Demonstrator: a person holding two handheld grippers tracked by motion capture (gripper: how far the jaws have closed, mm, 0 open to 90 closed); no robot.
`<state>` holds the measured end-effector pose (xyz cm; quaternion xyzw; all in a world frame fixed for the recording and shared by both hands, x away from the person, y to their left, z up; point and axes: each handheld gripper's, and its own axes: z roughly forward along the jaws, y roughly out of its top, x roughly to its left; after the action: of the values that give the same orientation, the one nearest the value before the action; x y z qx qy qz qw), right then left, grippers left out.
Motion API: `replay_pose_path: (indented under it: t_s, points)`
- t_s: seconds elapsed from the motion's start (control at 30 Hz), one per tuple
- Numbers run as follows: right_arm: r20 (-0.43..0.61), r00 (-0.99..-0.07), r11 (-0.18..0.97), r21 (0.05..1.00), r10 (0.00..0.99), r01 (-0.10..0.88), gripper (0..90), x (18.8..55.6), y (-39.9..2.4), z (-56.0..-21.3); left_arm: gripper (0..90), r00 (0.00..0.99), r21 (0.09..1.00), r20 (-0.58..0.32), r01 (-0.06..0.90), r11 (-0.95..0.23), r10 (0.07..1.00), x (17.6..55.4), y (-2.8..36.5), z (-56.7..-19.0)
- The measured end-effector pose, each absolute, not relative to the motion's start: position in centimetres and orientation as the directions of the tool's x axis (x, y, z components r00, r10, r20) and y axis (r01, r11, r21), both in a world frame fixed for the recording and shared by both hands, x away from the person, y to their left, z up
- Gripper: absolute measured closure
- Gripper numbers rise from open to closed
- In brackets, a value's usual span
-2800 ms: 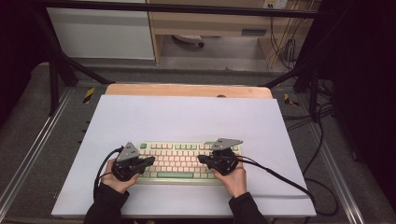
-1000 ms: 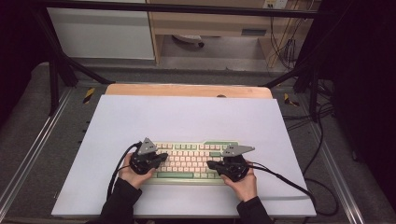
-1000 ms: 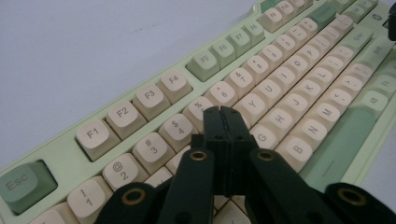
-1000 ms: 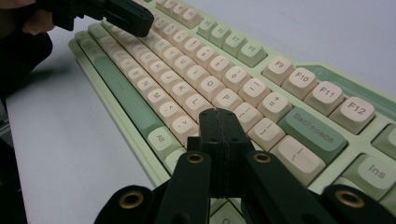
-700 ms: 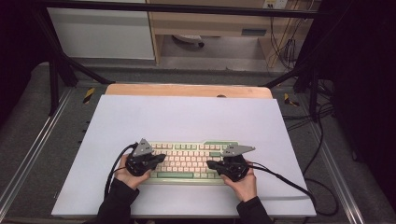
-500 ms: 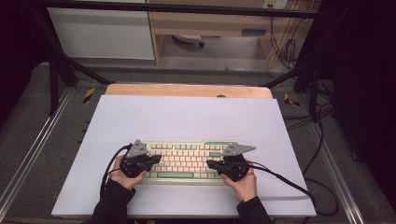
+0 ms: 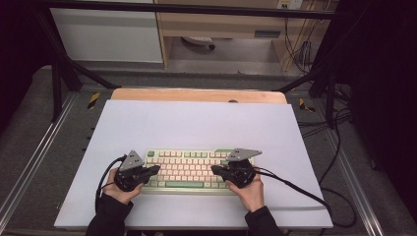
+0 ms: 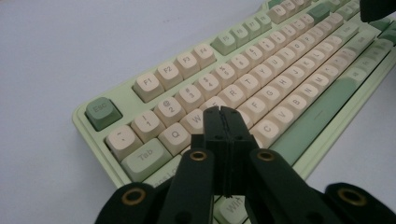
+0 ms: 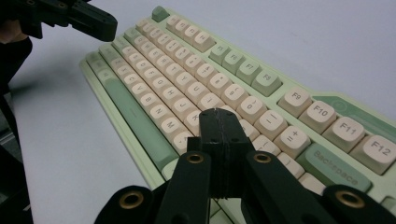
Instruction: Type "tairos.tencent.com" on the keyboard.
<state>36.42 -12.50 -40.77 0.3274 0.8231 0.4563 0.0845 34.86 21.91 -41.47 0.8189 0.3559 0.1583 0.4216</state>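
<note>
The keyboard (image 7: 189,169) lies flat near the front edge of the white counter (image 7: 196,123). The left hand-held gripper (image 8: 223,116), jaws pressed together and empty, hangs over its left keys; the right hand-held gripper (image 9: 219,119), likewise closed on nothing, over its right keys.

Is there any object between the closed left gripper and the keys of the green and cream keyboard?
Nothing visible does. The left gripper, jaws shut, hangs directly over the cream letter keys of the pale green keyboard, with no object between them.
</note>
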Motion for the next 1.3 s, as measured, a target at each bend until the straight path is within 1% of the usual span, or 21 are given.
replay_pose_path:
  t_s: [0.57, 0.93, 1.3]
  points:
    - [0.138, -0.75, 0.385, 0.79, 0.646, 0.477, 90.0, 38.3, -9.3, -41.6, 90.0, 0.698, 0.801, -0.047, 0.454, -0.391, 0.715, 34.8, 22.2, -41.8]
    - [0.133, -0.74, 0.403, 0.768, 0.66, 0.497, 90.0, 39.0, -8.7, -42.7, 90.0, 0.7, 0.798, -0.051, 0.457, -0.393, 0.712, 34.9, 22.2, -42.0]
    - [0.117, -0.743, 0.424, 0.758, 0.659, 0.496, 90.0, 39.2, -8.6, -43.3, 90.0, 0.7, 0.801, -0.05, 0.454, -0.39, 0.713, 34.9, 22.3, -41.9]
